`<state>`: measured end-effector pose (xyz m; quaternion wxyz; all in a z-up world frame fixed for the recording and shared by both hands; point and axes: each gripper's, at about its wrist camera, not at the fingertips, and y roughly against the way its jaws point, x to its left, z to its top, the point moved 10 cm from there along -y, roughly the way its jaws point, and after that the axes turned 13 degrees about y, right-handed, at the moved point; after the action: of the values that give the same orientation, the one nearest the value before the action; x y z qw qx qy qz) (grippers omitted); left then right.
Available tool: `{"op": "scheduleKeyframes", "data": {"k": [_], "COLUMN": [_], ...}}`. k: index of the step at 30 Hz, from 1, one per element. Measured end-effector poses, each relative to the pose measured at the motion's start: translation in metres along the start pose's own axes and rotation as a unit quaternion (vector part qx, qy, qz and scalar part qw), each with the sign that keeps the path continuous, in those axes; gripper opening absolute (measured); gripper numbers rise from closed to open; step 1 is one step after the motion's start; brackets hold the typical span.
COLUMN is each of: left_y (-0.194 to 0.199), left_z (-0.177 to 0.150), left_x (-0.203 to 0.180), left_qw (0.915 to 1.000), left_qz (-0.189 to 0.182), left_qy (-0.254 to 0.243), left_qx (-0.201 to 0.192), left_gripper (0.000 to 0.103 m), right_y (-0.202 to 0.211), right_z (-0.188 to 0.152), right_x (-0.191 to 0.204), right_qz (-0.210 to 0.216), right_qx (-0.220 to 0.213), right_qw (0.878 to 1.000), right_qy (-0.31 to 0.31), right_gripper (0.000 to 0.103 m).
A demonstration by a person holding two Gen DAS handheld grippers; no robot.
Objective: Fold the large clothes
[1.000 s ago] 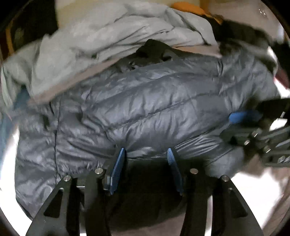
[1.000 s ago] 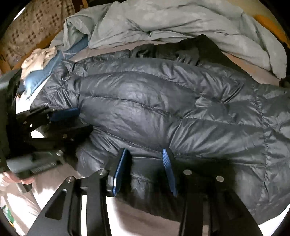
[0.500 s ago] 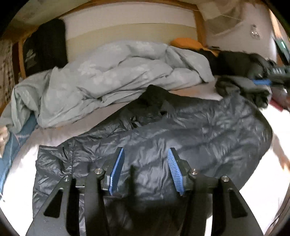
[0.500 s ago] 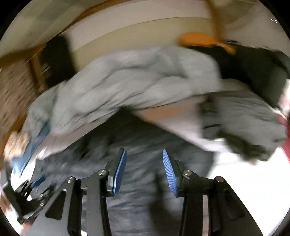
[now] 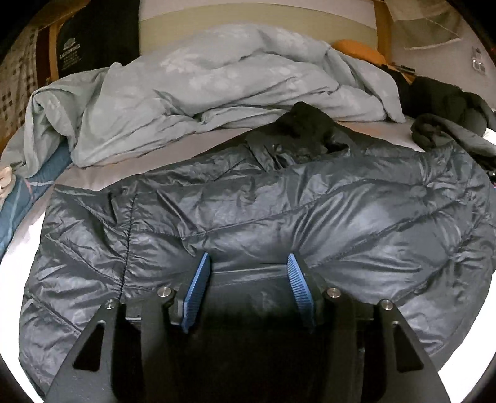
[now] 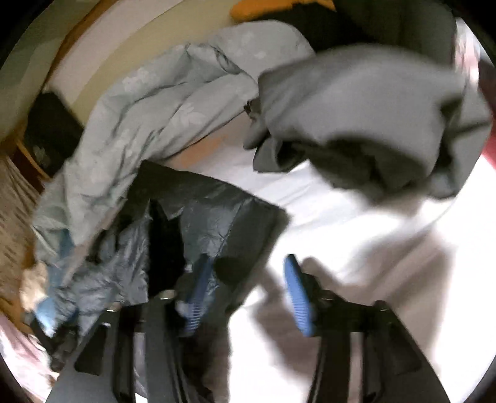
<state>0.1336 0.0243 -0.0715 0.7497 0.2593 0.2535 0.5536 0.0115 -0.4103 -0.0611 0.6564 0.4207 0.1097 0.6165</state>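
A dark quilted puffer jacket lies spread flat across the white bed, its black collar toward the far side. My left gripper is open and empty, just above the jacket's near hem. In the blurred right wrist view my right gripper is open and empty over the bed's white sheet, at the jacket's right edge. A grey garment lies bunched beyond it.
A rumpled pale grey duvet is heaped along the far side of the bed. Dark and grey clothes are piled at the far right, with an orange pillow behind. The wooden headboard and wall close off the back.
Both grippers let go of the jacket and drew back. The left one came close again above the hem. The right one swung to the right, toward the grey garment.
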Motion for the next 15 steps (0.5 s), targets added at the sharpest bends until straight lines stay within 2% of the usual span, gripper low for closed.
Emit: {"op": "scheduleKeyframes", "data": {"k": [1,6,9,10,11,13,15], "left_y": [0.000,-0.001,-0.001,-0.001,-0.002,-0.002,-0.002], "left_z": [0.000,-0.001,-0.001,-0.001,-0.001,-0.001,-0.001], "left_x": [0.001,0.002,0.001,0.001,0.000,0.000,-0.001], "left_qw": [1.0000,0.9999,0.9998,0.9998,0.9998,0.9998,0.9998], "left_qz": [-0.003,-0.012,-0.013,-0.013,-0.013,-0.013,-0.013], "left_qy": [0.002,0.010,0.009,0.009,0.010,0.010,0.010], "left_qx": [0.002,0.007,0.008,0.009,0.009,0.009,0.009], "left_gripper": [0.052,0.052,0.053,0.053,0.053,0.054,0.054], "right_y": [-0.003,-0.022,-0.032,-0.035,-0.035,-0.028,-0.006], "right_z": [-0.002,-0.003,0.000,0.005,0.008,0.020,0.032], "right_x": [-0.001,-0.002,0.011,0.018,0.023,0.035,0.059], "right_qz": [0.012,0.061,0.083,0.079,0.067,0.030,-0.001], "right_qx": [0.000,0.008,0.009,0.006,0.000,-0.024,-0.068], "right_qw": [1.000,0.996,0.994,0.995,0.997,0.999,0.997], "right_qy": [-0.014,-0.068,-0.071,-0.063,-0.049,-0.008,0.048], "right_gripper": [0.064,0.064,0.061,0.046,0.026,0.017,0.014]}}
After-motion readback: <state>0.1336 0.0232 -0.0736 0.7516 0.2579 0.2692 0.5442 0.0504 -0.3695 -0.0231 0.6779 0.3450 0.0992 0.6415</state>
